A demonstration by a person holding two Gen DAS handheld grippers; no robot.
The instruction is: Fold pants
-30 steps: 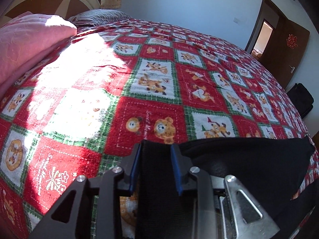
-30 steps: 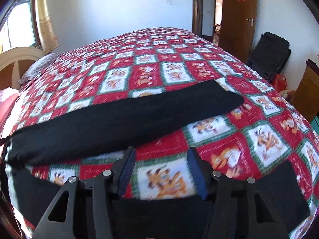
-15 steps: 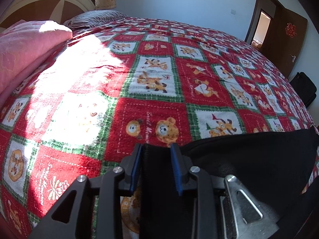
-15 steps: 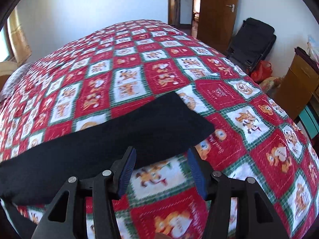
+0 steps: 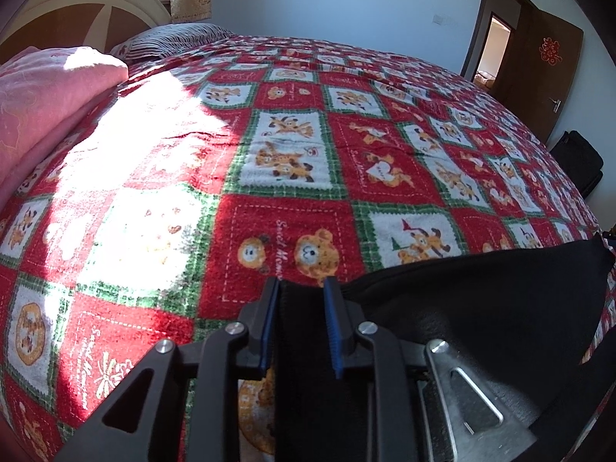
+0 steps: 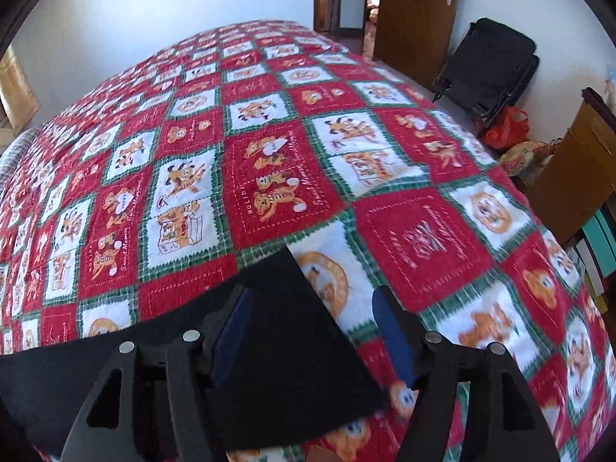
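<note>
Black pants (image 5: 481,300) lie on a red, white and green checked bed blanket (image 5: 269,177). My left gripper (image 5: 302,296) is shut on one end of the pants, with black fabric filling the gap between its blue pads. In the right wrist view the other end of the pants (image 6: 292,346) lies flat on the blanket (image 6: 308,161). My right gripper (image 6: 312,327) is open and hovers over that end, with its left finger above the fabric and its right finger above bare blanket.
A pink quilt (image 5: 42,100) and a striped pillow (image 5: 173,36) lie at the head of the bed. A black folded chair (image 6: 489,69), a red bag (image 6: 504,127), a brown cabinet (image 6: 577,169) and an open door (image 6: 415,11) stand past the bed's far side.
My right gripper has swept along the pants toward their far end and closer to it. My left gripper keeps its hold and has barely moved.
</note>
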